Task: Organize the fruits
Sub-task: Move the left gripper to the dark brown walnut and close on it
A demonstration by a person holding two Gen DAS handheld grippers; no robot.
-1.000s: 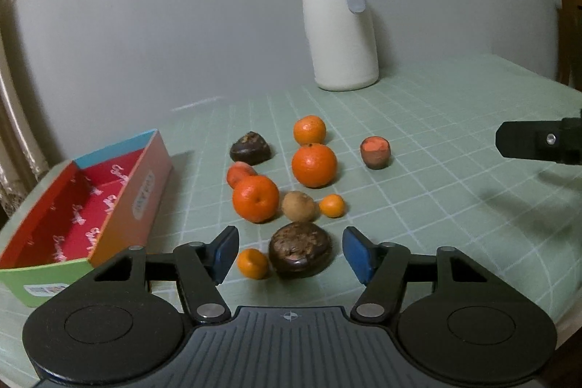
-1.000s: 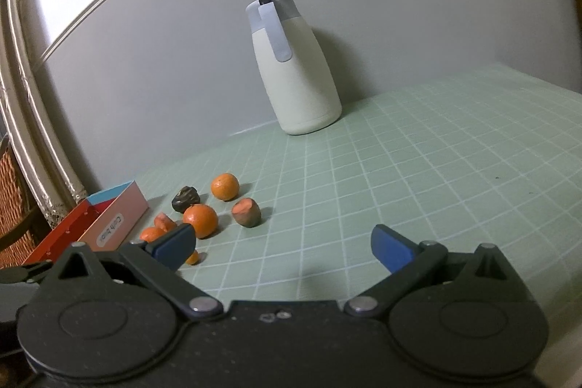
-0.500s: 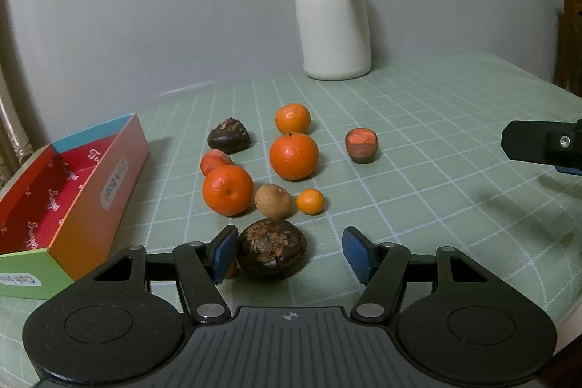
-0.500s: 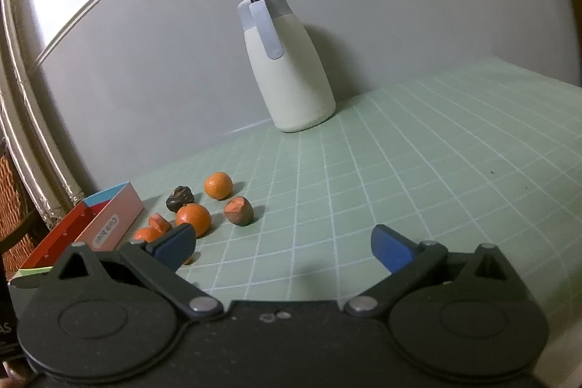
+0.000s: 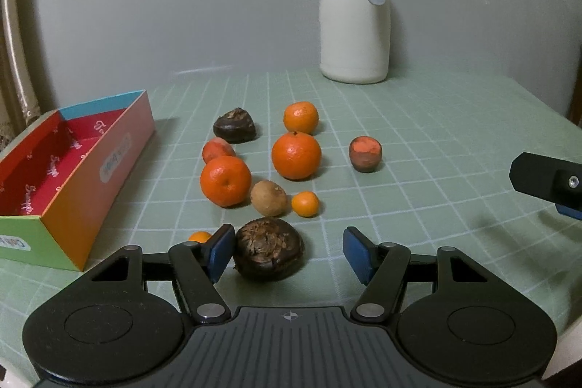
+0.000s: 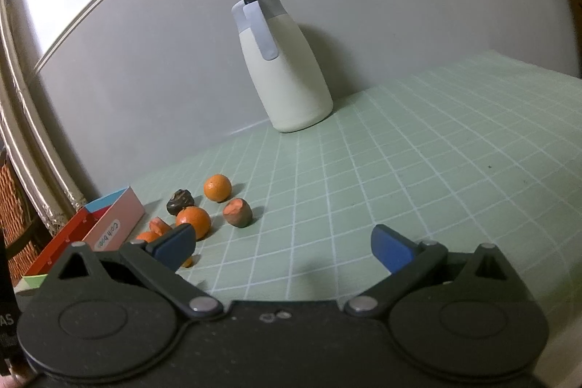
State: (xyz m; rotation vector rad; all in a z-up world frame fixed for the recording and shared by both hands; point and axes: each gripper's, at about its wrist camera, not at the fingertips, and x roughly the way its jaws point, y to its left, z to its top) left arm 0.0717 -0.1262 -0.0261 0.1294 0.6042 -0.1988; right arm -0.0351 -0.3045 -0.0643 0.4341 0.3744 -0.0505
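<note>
Several fruits lie on the green grid cloth point(image 5: 436, 140). My left gripper point(image 5: 287, 255) is open, its jaws either side of a dark brown scaly fruit point(image 5: 268, 247) that sits close to the left pad. Beyond lie a brown round fruit point(image 5: 268, 198), small tangerines point(image 5: 305, 203), big oranges point(image 5: 296, 155) point(image 5: 225, 180), another dark fruit point(image 5: 234, 126) and a cut brown fruit point(image 5: 365, 154). The colourful open box point(image 5: 72, 170) stands left. My right gripper point(image 6: 283, 248) is open and empty above the cloth, right of the fruits point(image 6: 237, 212).
A cream jug with a grey lid point(image 5: 354, 13) point(image 6: 283, 68) stands at the back by the grey wall. The right gripper's body point(image 5: 545, 180) shows at the right edge of the left wrist view. A wicker item point(image 6: 14, 206) is far left.
My left gripper has moved in lower and to the left, so the dark scaly fruit now sits between its jaws. The right gripper has drifted slightly; both stay open.
</note>
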